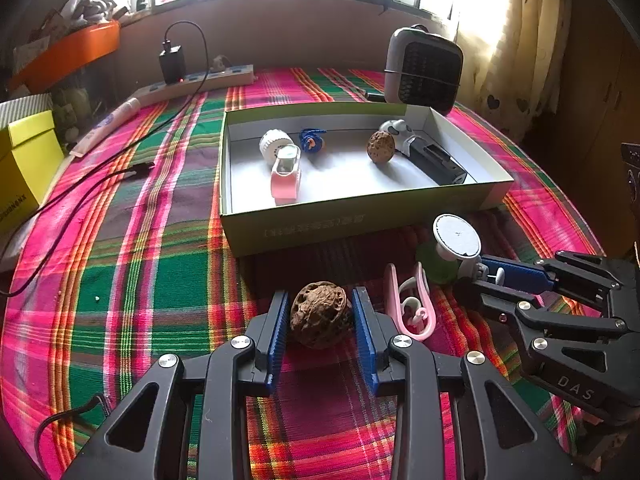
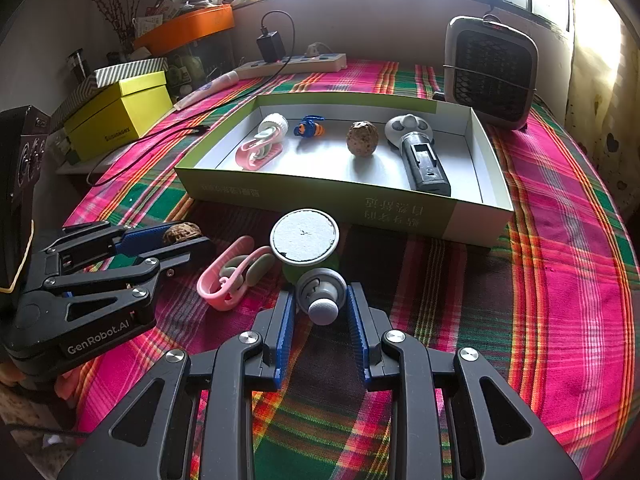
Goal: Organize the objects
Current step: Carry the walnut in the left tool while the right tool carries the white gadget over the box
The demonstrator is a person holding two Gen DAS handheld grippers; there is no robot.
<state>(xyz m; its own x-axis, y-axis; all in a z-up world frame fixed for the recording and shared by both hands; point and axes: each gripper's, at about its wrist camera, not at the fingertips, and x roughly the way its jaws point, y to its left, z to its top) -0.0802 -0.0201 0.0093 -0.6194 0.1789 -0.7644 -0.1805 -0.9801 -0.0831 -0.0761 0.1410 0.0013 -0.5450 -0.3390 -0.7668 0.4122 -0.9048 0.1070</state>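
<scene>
Left gripper (image 1: 320, 316) is closed on the walnut (image 1: 319, 314) on the table (image 1: 160, 280) before the box (image 1: 360, 216), right gripper (image 2: 321, 310) pinching the grey knobbed gadget (image 2: 320, 294); judging by its round, wrinkled brown shell, the walnut could squirt free if lifted.

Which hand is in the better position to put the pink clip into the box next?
Probably neither yet: the left gripper is shut on the walnut, the right gripper on the grey knob. Once free, the left looks slightly better: the pink clip lies just beside its fingers.
</scene>
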